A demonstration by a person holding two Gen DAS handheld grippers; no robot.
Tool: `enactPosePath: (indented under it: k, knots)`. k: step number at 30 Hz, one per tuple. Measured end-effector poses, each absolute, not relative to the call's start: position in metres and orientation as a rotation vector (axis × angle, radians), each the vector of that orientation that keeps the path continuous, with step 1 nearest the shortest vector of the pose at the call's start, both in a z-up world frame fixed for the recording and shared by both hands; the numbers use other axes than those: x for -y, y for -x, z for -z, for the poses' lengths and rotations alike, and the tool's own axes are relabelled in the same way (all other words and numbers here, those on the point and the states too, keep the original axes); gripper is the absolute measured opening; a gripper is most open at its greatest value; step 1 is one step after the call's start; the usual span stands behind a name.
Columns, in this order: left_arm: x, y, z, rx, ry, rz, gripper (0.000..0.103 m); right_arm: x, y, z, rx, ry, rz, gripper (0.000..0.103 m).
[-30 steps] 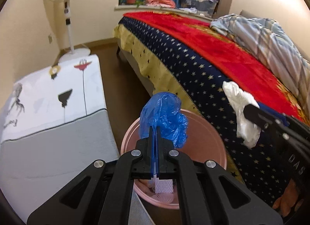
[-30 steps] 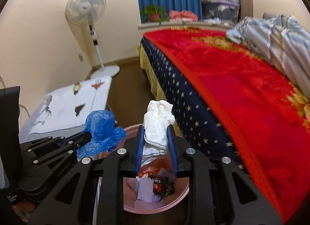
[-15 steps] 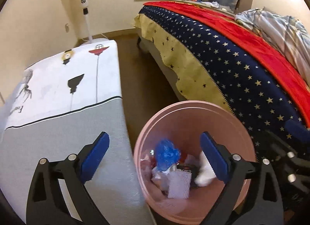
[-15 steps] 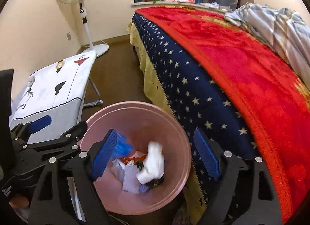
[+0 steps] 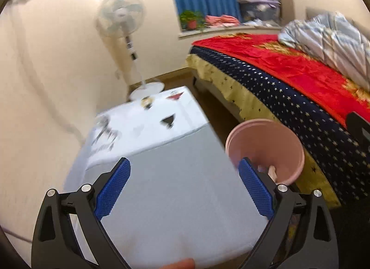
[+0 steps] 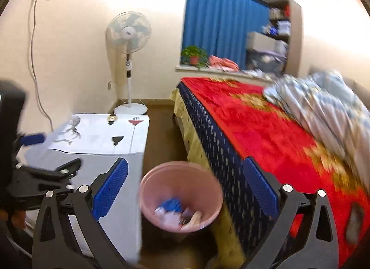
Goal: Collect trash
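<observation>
With the left claw (image 5: 182, 190) spread wide and empty and the right claw (image 6: 183, 190) opening, also empty, a careless swing could tip the pink bin (image 6: 181, 199) wedged between bed (image 6: 266, 134) and counter (image 6: 99, 153).

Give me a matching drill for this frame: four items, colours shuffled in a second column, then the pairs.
Items:
1. trash bin
2. curtain
3. standing fan
4. blanket on the bed

Colours:
A. red
B. white
C. pink
D. blue

Pairs: 1-C, 2-D, 3-B, 4-A
</observation>
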State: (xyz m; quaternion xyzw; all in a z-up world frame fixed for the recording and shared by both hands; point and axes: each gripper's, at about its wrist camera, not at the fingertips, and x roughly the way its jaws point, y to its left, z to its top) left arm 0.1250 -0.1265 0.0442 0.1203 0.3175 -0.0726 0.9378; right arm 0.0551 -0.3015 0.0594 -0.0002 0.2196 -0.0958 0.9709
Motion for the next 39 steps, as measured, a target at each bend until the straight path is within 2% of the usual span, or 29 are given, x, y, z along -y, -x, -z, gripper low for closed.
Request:
enactPosePath:
  k: [5,11,21,39]
  knots:
    - [0.079,-0.037,-0.034,-0.713,-0.228,0.092,0.092,0.267,0.022,-0.053,-0.495,-0.056,0.165,0.098]
    - [0.057,0.013,-0.028,-0.707,-0.186,0.086,0.092,0.243,0.071,-0.04,-0.551,-0.059,0.165,0.098]
    - [0.051,0.044,-0.038,-0.657,-0.15,0.094,0.092,0.234,0.102,-0.041,-0.541,-0.044,0.17,0.098]
    - [0.051,0.05,-0.042,-0.644,-0.131,0.09,0.092,0.232,0.11,-0.042,-0.536,-0.043,0.174,0.098]
